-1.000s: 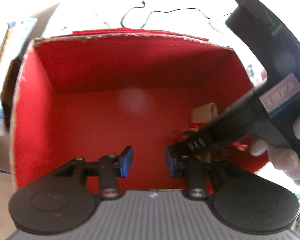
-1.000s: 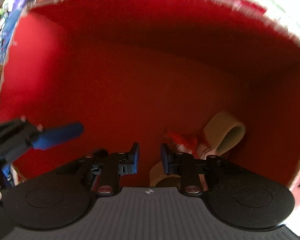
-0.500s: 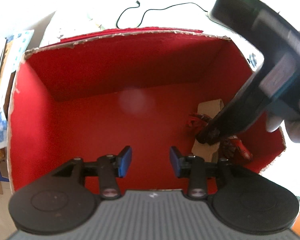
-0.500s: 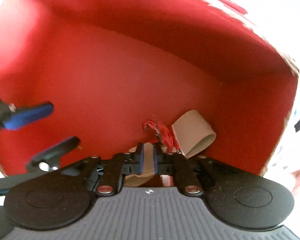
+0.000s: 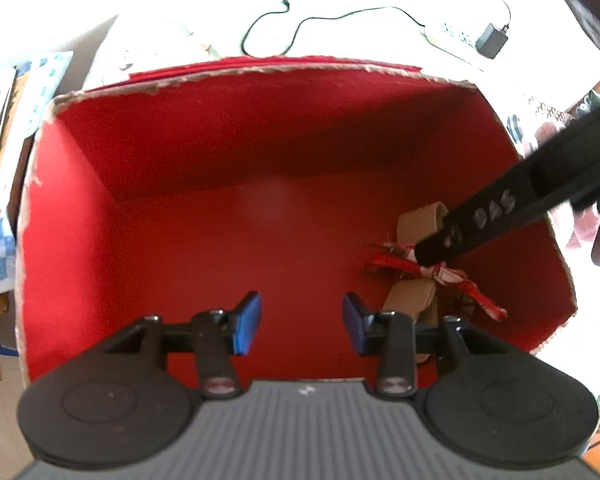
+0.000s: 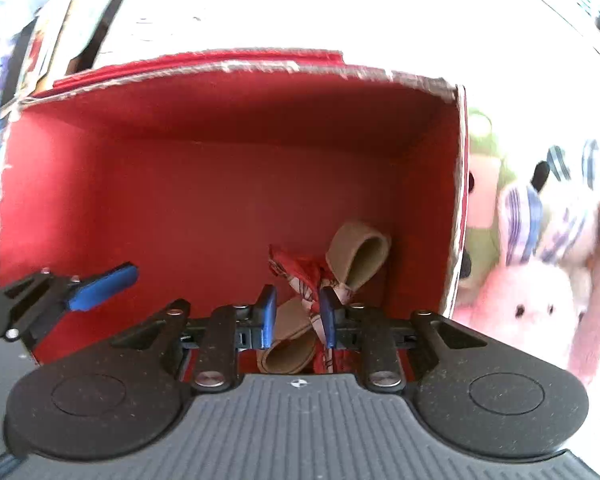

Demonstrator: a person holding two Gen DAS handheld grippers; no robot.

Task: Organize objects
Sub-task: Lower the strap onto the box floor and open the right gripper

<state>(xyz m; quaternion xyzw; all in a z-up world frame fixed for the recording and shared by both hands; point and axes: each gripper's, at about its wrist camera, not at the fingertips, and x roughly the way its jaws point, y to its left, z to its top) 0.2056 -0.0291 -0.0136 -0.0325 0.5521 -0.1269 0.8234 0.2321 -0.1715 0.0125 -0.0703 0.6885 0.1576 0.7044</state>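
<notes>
The red box (image 5: pixel 228 208) fills my view, open at the top, its floor mostly bare. Outside its right wall sits a pile of soft toys (image 6: pixel 528 296), pink and striped. In the box's right near corner lies the tan bow (image 6: pixel 356 256) tied with a red ribbon (image 5: pixel 400 266), resting on the floor. My left gripper (image 5: pixel 299 322) hangs over the near edge, its blue pads spread wide around nothing. My right gripper (image 6: pixel 298 316) hangs above the bow, pads parted by a narrow gap, gripping nothing.
</notes>
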